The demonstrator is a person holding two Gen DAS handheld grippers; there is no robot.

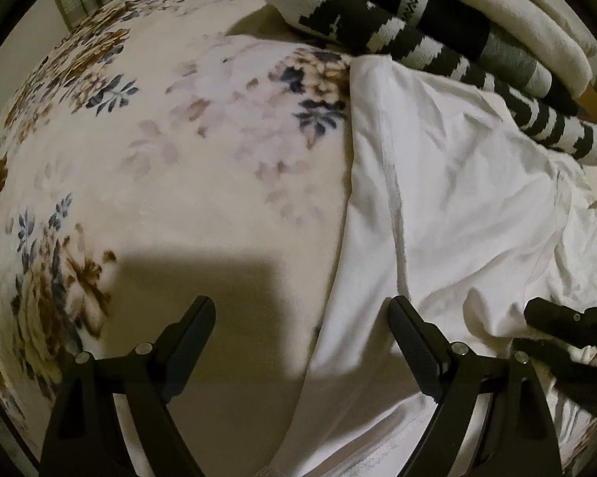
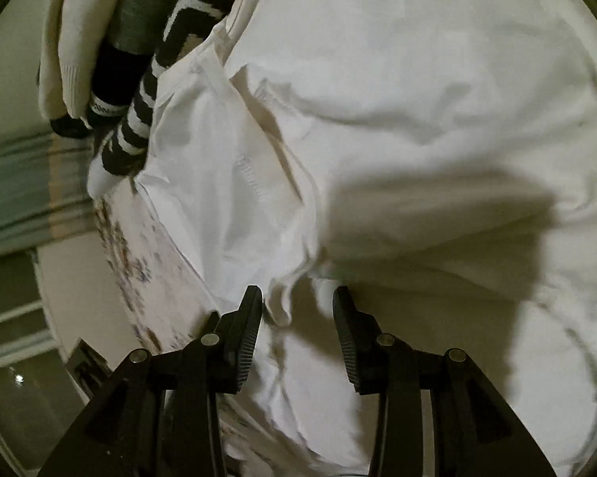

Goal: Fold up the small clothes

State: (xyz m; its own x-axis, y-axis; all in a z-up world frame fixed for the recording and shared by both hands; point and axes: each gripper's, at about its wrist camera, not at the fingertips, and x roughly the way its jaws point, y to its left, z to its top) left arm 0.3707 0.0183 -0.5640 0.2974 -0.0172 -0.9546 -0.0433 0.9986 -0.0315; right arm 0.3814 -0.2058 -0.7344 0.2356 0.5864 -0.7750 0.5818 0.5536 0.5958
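Two views, both looking down on a bed. Surface: a plush floral blanket (image 1: 171,151), cream ground with brown blooms and blue-grey leaves, filling the left and centre of the left wrist view. It reads soft and slightly domed, with a hard-edged dark shadow across its lower middle.

White garment (image 1: 449,198) lies crumpled over the right half of that view, one long edge running from upper centre to the bottom; a stitched hem shows at the bottom edge. In the right wrist view the same white garment (image 2: 397,119) covers most of the frame, creased, with a seam line near centre.

Upper right of the left wrist view: a heap of socks, one black-and-white striped sock (image 1: 437,55), a grey-and-black one beside it, and a cream knit piece (image 1: 528,20) behind them.

Room: a striped grey-green curtain or wall panel (image 2: 16,190) at the left edge of the right wrist view, blurred; pale trim below it.

Left gripper (image 1: 302,314): jaws spread wide, nothing between them, one finger over blanket, the other over the garment's edge.

Right gripper (image 2: 297,306): jaws narrow, a raised fold of the white garment standing between them; pads not pressing on it. Its black tip also enters the left view at lower right.
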